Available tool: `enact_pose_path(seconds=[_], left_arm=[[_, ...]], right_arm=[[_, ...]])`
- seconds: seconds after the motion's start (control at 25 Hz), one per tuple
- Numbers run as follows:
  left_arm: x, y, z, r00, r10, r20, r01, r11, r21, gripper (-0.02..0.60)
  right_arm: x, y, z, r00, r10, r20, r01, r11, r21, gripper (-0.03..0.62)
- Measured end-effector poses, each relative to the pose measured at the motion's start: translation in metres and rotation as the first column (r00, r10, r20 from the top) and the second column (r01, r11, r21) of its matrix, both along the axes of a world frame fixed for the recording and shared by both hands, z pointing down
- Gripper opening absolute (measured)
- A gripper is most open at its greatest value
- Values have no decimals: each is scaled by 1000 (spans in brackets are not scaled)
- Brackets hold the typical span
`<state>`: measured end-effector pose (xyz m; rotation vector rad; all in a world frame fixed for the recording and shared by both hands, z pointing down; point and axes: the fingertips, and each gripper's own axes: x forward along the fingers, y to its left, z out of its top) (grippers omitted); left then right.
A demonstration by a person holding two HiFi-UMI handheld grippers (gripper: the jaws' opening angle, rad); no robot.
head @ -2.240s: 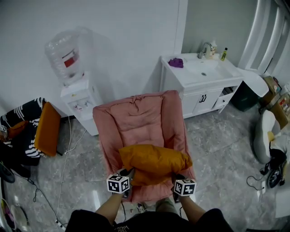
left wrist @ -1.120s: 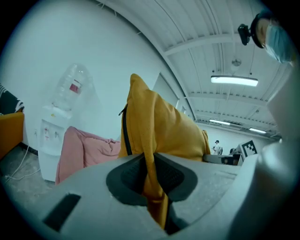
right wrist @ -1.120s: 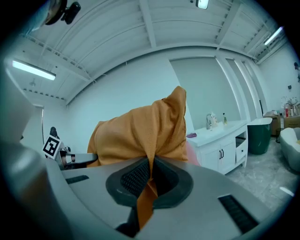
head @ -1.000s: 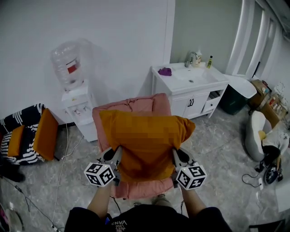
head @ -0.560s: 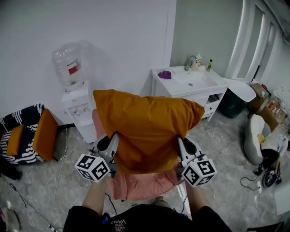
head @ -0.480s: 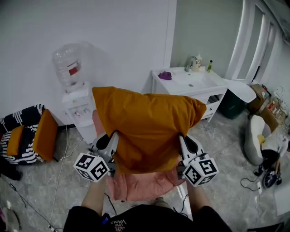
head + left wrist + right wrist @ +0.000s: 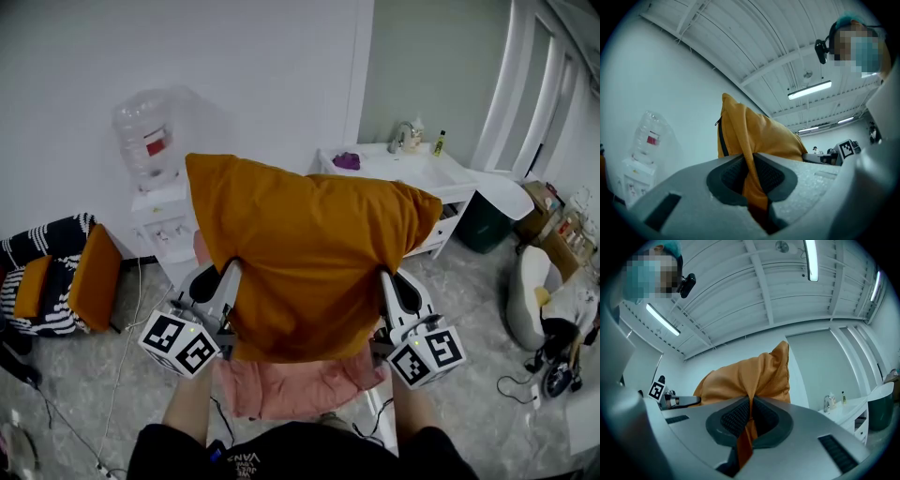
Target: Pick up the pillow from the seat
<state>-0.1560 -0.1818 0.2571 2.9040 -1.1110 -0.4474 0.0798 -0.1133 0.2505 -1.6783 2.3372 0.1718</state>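
The orange pillow (image 7: 309, 253) hangs upright in the air in the head view, well above the pink padded seat (image 7: 291, 389), hiding most of it. My left gripper (image 7: 228, 298) is shut on the pillow's lower left edge. My right gripper (image 7: 386, 302) is shut on its lower right edge. In the left gripper view the orange fabric (image 7: 754, 140) is pinched between the dark pads (image 7: 733, 174) of the left gripper (image 7: 751, 176), and a black zip runs up the pillow's side. In the right gripper view the pillow cloth (image 7: 750, 376) folds into the shut jaws of the right gripper (image 7: 751, 417).
A water dispenser (image 7: 155, 187) stands against the wall at the left. A white sink cabinet (image 7: 441, 183) stands at the right. A striped chair with an orange cushion (image 7: 89, 277) is at far left. Bags and clutter (image 7: 553, 309) lie on the floor at right.
Both grippers have lifted the pillow off the seat and raised it, so it now hangs upright higher and closer to the head camera. The grips have stayed shut.
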Motion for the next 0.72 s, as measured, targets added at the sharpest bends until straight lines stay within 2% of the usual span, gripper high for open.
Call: enact_pose_path(seconds=[0.72], left_arm=[[-2,-17,15,1000,-15,-23,14,999,-50,48]], right_arm=[[0,-17,13,1000,17,19,-16,1000,-14,11]])
